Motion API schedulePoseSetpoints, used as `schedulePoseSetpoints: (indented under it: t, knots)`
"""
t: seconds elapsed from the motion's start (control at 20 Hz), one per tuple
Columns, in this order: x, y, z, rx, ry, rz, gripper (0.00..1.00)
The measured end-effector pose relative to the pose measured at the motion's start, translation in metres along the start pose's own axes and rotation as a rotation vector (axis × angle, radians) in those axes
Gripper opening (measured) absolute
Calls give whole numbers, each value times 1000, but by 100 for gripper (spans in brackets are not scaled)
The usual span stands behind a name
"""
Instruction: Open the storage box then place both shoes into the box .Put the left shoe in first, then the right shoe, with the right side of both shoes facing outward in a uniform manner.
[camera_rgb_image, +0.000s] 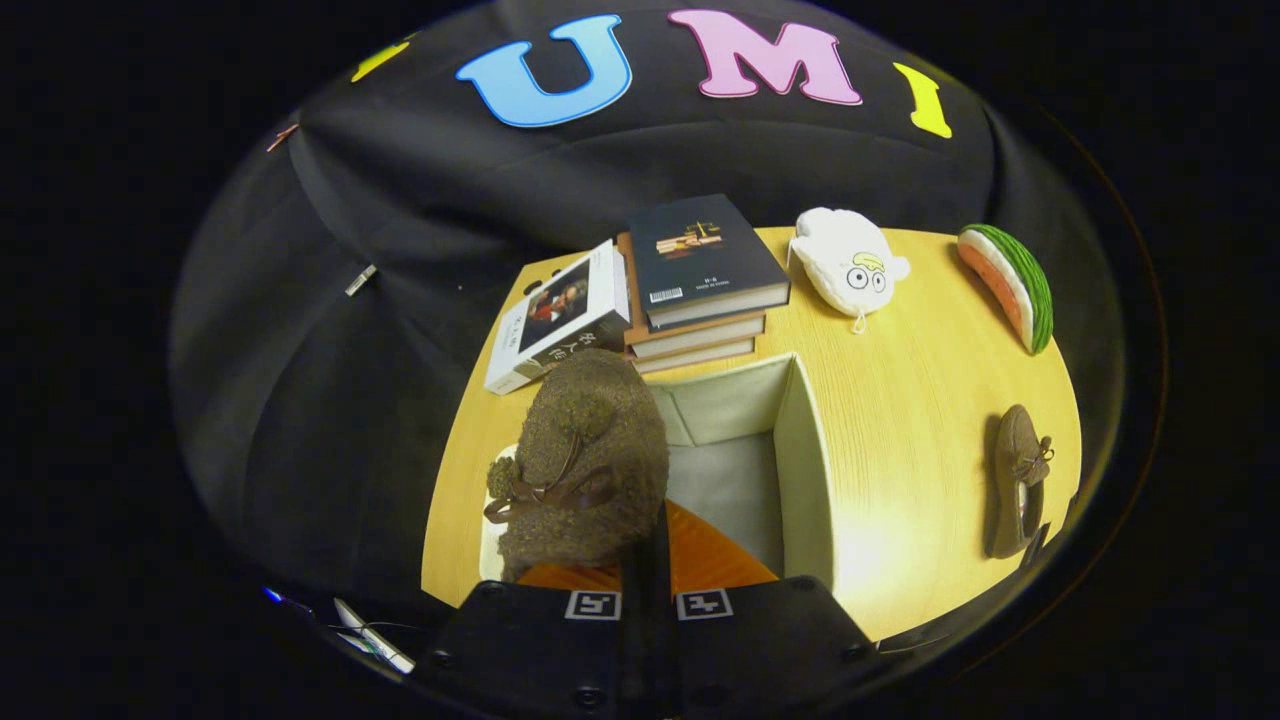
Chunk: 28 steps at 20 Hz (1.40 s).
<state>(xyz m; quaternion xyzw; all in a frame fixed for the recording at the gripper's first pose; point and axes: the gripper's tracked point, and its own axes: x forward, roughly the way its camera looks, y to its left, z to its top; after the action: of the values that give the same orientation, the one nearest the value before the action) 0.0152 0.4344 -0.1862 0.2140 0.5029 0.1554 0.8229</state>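
The claw (645, 590) was pinching a fuzzy brown shoe (585, 460), its fingers drawn close together on the shoe's near end, so that the shoe stood out ahead of them with its long axis running straight away from the claw. A dark bow (545, 490) sat on the shoe's upper, toward the left side. Whether this was the left shoe could not be told for certain, though the task order suggests it.

The relation that mattered most: the open storage box (800, 450) lay directly below and just ahead of the claw, slightly to the right of the held shoe, its pale lining visible and nothing in it. The shoe's toe hung over the box's left wall, so the coming move looked like a small shift rightward and a lowering, with the shoe turned so its right side would face outward.

The second shoe (1020, 480) lay well off to the right on the bench (900, 380), its long axis also pointing away from the claw.

Beyond the box stood a stack of books (700, 290) and a white boxed book (555, 320). The top book bore a barcode and a scales emblem; its small lettering was too fine to read. The white one carried characters on its spine, not legible. A white plush toy (850, 265) and a watermelon-slice cushion (1010, 285) lay further right.
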Motion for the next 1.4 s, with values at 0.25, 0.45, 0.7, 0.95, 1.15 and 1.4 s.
schedulePoseSetpoints:
  t: [0.25, 0.45, 0.7, 0.95, 1.15, 1.4]
  knots:
    - [-2, -2, -8, -12, 26, -32, 7]
    - [3, 3, -15, -14, 47, -36, 11]
    - [3, 20, -23, 3, 71, 18, 21]
    - [-11, 37, -16, 0, 42, 100, 70]
    - [-19, 30, 0, -22, -19, 139, 91]
    - [-76, 5, 40, -83, -167, 172, 97]
